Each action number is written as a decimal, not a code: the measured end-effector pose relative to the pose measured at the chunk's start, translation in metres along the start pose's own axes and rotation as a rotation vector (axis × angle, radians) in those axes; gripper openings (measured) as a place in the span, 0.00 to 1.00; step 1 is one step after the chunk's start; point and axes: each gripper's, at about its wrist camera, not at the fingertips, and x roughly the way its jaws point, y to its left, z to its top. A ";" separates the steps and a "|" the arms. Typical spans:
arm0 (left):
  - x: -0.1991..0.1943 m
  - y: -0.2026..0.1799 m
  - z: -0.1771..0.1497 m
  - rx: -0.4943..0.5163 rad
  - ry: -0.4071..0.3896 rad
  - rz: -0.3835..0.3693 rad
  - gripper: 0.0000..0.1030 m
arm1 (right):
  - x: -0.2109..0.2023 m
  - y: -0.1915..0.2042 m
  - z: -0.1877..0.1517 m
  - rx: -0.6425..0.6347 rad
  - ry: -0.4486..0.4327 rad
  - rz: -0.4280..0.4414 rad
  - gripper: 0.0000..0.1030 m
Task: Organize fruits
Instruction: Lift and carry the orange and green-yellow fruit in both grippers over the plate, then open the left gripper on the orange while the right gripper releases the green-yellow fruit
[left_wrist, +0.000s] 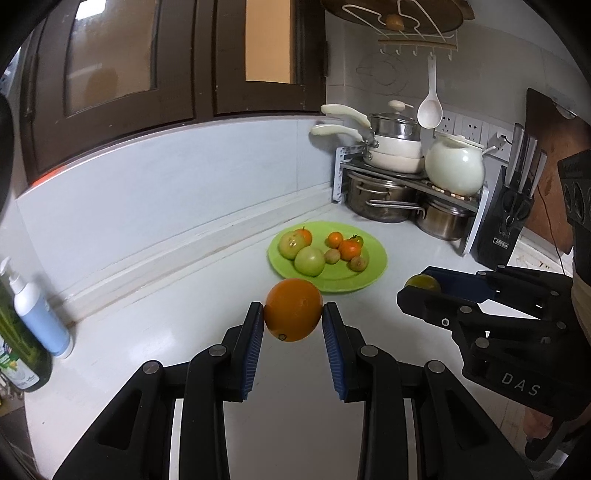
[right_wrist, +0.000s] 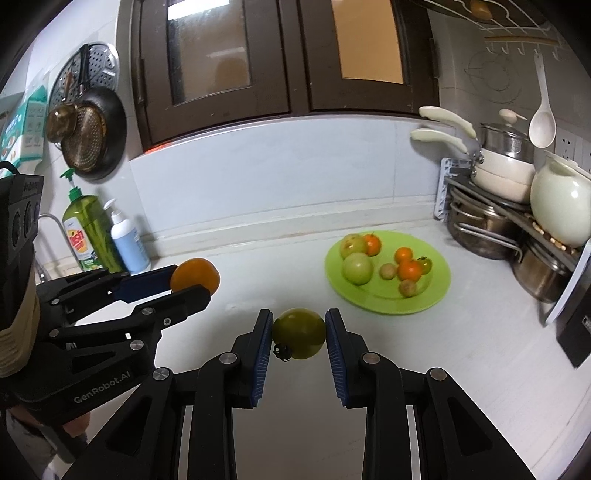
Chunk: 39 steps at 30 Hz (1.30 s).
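Note:
My left gripper (left_wrist: 293, 314) is shut on a large orange (left_wrist: 293, 309) and holds it above the white counter, just short of the green plate (left_wrist: 343, 280). My right gripper (right_wrist: 299, 328) is shut on a dark green tomato (right_wrist: 299, 333), held above the counter to the plate's near left (right_wrist: 436, 295). The plate holds several fruits: green tomatoes, small oranges and brownish kiwis. In the right wrist view the left gripper with the orange (right_wrist: 195, 277) is at the left. In the left wrist view the right gripper with the tomato (left_wrist: 423, 283) is at the right.
A metal rack (left_wrist: 406, 177) with pots, pans and a white jar stands in the back right corner, with a black knife block (left_wrist: 506, 221) beside it. A green detergent bottle (right_wrist: 88, 232) and a blue pump bottle (right_wrist: 125, 240) stand at the left by the wall.

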 end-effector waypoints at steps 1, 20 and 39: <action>0.004 -0.003 0.003 -0.002 0.001 -0.003 0.32 | 0.001 -0.005 0.002 0.000 -0.001 -0.003 0.29; 0.064 -0.041 0.064 0.027 -0.030 -0.055 0.32 | 0.025 -0.081 0.047 0.022 -0.040 -0.046 0.29; 0.163 -0.035 0.099 0.049 0.064 -0.102 0.32 | 0.105 -0.130 0.078 0.055 0.010 -0.060 0.29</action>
